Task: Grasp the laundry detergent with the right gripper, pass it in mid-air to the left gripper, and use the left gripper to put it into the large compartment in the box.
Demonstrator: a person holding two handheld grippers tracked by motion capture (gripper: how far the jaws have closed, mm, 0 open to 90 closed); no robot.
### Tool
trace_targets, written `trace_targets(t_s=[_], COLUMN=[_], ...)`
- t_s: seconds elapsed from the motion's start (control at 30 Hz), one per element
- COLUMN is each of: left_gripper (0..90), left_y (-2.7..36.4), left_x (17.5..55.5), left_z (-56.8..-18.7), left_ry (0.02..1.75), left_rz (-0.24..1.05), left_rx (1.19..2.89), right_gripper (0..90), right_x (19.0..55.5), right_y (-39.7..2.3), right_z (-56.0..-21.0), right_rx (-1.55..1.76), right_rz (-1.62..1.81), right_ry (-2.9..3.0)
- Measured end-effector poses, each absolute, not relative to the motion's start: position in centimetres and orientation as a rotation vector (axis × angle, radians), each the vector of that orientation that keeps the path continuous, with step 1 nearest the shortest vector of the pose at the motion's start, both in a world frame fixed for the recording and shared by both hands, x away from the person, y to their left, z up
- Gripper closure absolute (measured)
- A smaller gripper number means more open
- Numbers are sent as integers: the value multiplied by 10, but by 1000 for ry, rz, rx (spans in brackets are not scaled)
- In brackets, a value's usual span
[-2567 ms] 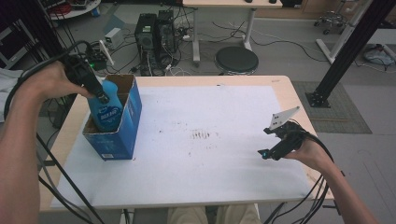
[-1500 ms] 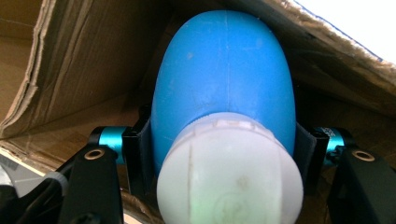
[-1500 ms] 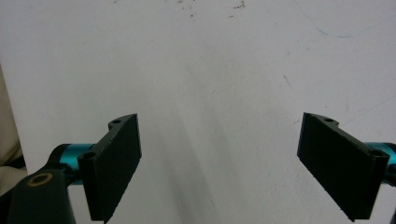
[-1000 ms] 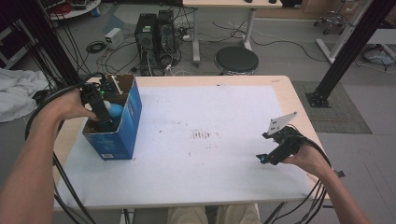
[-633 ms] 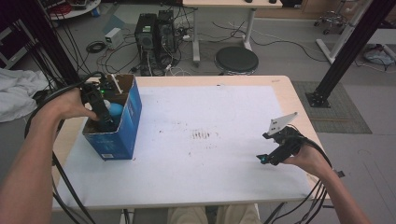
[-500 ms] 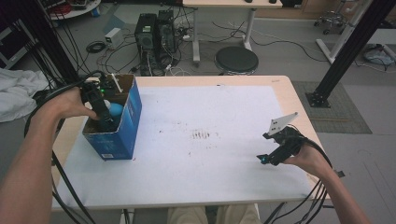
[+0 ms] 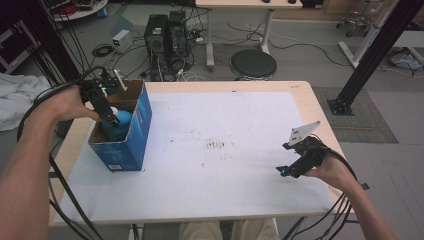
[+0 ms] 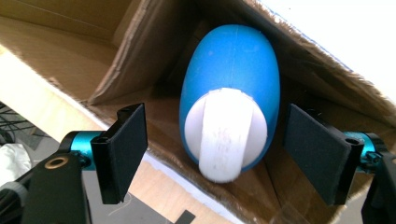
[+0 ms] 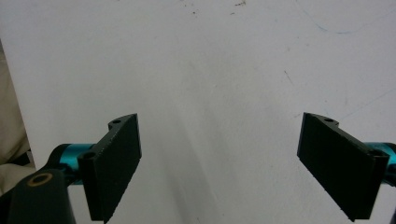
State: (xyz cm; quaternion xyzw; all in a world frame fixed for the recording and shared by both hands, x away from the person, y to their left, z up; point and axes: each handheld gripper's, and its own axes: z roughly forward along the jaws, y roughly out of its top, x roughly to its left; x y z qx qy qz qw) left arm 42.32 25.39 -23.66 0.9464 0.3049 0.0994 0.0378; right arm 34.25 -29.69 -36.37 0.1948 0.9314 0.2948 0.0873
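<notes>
**Left claw released over blue bottle in box; right claw idle**

Since the earliest frame, the blue bottle (image 8: 229,93) has gone from standing high out of the cardboard box (image 7: 134,131), held by the left claw (image 7: 107,116), to sitting low inside it. Over the last second the scene has barely changed. The right claw (image 7: 292,162) has stayed near the right edge of the worktop (image 7: 235,175).

**Current state**
- Left claw: jaws spread wide, one on each side of the bottle, neither pad touching it in the left gripper view.
- Right claw: jaws spread, nothing between them, bare white worktop beneath.
- Bottle: inside the box, near the left edge of the worktop toward the far-left corner. It leans against a folded inner flap, with its white cap (image 8: 223,133) facing the camera.

**Handling assessment**
- The body looks like smooth moulded plastic, rounded and tapering. It is probably light and stiff, with some give if squeezed hard.
- The curved, glossy surface is likely to slip in a grip placed on the taper.
- Recommended hold: across the widest part of the body, just behind the cap, pads square to its sides.
- The box walls leave little clearance. The flaps may snag a jaw.
</notes>
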Motion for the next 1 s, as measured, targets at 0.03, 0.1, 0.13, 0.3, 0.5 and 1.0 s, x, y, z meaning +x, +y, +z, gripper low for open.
trace_targets(t_s=[0.03, 0.1, 0.13, 0.3, 0.5, 1.0], left_gripper=[222, 211, 212, 212, 193, 193], left_y=[253, 249, 247, 232, 201, 100], left_x=[422, 420, 419, 413, 404, 388], left_z=[-233, -225, -221, -205, -192, -202], left_ry=[930, 908, 900, 827, 695, 353], left_rz=[314, 340, 349, 378, 407, 366], left_rx=[2903, 2897, 2893, 2873, 2873, 2888], right_gripper=[129, 129, 129, 129, 129, 129], right_x=[343, 343, 343, 343, 342, 341], right_y=[-297, -297, -296, -293, -292, -289], right_z=[-364, -363, -364, -363, -362, -362], right_rx=[577, 576, 576, 577, 567, 560], right_rz=[879, 878, 876, 878, 876, 866], right_ry=[2773, 2773, 2774, 2776, 2775, 2779])
